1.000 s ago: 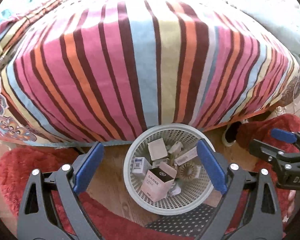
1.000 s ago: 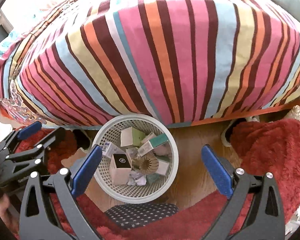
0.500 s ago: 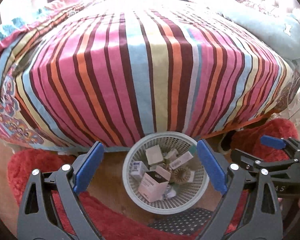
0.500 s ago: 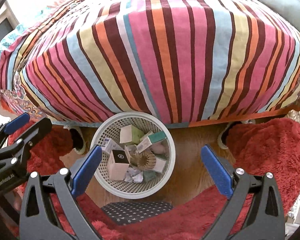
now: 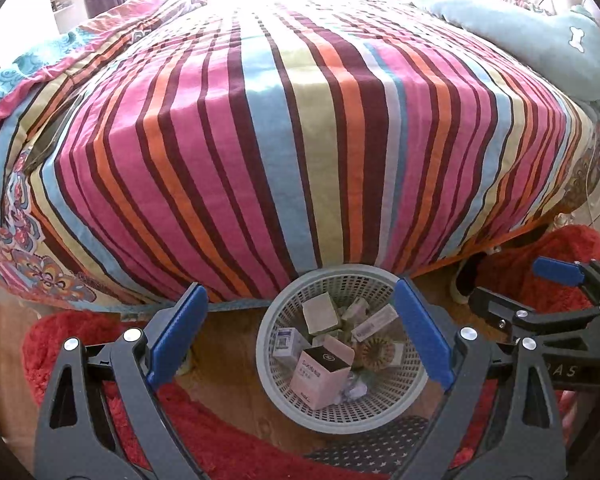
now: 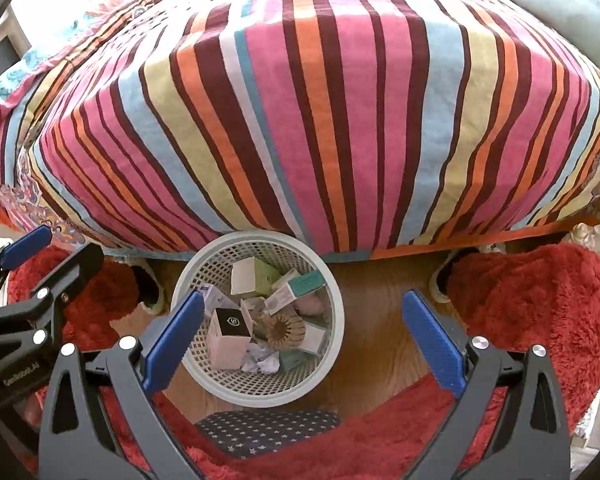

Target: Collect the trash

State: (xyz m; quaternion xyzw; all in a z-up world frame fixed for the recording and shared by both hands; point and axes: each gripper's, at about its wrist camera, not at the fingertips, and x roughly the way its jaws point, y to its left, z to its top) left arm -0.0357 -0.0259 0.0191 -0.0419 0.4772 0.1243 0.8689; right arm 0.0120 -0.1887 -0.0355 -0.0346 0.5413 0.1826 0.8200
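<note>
The trash looks gathered already: the white basket [image 5: 342, 408] on the wooden floor holds a pink box [image 5: 323, 374], a pale green box [image 5: 320, 314], a small blue-and-white box [image 5: 286, 342], a round ribbed disc [image 5: 376, 354] and a ball of crumpled paper [image 6: 262, 360], and nothing loose shows on the striped bedspread [image 5: 292, 128] or on the red rug [image 6: 540, 308]. Judging from that, little or nothing is left to pick up, though the floor behind the cameras is out of sight. The left gripper [image 5: 298, 338] hangs above the floor with its fingers [image 5: 178, 334] spread wide and empty; the basket sits between them, nearer the right-hand finger and slightly beyond the tips. The right gripper [image 6: 300, 342] is likewise released and holds nothing, its fingers [image 6: 432, 344] wide apart over bare floor, with the basket just past and partly behind its left-hand finger. Both grippers point forward and down toward the foot of the bed, side by side, each visible at the edge of the other's view. A dark star-patterned cloth [image 6: 268, 426] lies just below the basket, toward the gripper bodies.
</note>
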